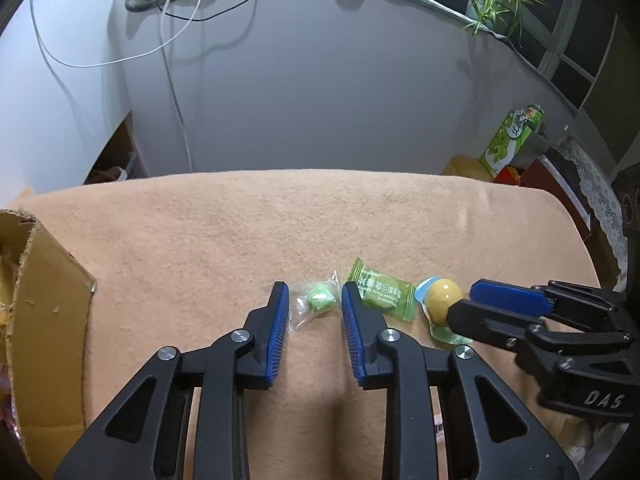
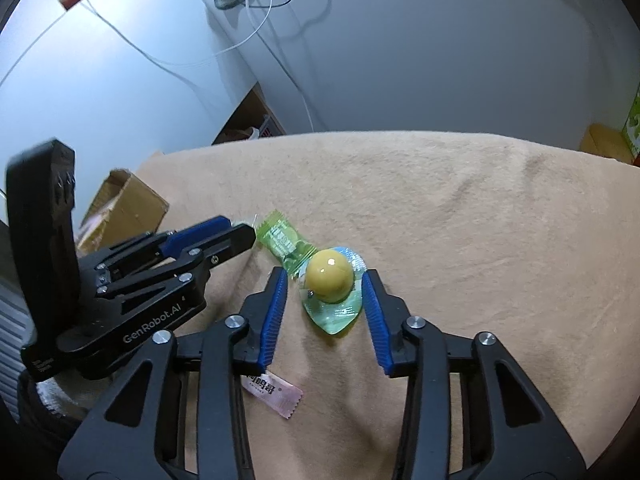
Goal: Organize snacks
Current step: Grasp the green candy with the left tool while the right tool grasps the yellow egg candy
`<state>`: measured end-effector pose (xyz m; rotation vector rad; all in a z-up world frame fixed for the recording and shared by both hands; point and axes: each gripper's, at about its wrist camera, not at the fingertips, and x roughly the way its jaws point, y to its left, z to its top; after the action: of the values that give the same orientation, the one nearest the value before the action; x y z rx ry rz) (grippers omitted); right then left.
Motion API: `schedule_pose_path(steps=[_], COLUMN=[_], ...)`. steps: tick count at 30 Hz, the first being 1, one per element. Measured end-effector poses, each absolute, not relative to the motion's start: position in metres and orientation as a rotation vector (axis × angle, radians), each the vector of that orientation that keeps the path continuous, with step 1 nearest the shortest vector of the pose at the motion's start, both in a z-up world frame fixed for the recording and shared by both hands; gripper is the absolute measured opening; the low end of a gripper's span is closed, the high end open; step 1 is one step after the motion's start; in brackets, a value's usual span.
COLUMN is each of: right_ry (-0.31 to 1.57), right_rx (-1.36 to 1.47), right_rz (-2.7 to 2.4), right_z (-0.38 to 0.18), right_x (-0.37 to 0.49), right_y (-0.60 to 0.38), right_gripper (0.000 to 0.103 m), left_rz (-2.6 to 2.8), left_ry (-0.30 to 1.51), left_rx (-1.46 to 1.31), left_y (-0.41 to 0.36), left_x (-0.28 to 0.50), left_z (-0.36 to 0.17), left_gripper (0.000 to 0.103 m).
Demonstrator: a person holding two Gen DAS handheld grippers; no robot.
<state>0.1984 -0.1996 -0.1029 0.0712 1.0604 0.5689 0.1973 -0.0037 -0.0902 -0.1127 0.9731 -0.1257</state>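
Tan blanket [image 1: 320,220]; both tools angled down, straddling snacks.

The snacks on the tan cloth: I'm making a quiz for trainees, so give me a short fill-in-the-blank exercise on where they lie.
1. The left claw straddles a clear packet holding a ____ candy.
2. The right claw flanks a jelly cup with a ____ ball.
3. Between those two snacks lies a green ____.
4. The cardboard box sits at the cloth's ____ edge in the left wrist view.

Missing words: green; yellow; wrapper; left
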Motion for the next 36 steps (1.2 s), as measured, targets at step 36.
schedule_pose_path(steps=[36], right_ry=[1.030], right_rx=[-0.016], right_rz=[0.520], right_z=[-0.099], right_x=[0.192], right_y=[-0.193], right_gripper=[0.024], left_rz=[-0.117], left_ry=[0.939], left_rx=[-0.033], left_y=[-0.018], left_x=[0.185], left_z=[-0.093], left_gripper=[0.024])
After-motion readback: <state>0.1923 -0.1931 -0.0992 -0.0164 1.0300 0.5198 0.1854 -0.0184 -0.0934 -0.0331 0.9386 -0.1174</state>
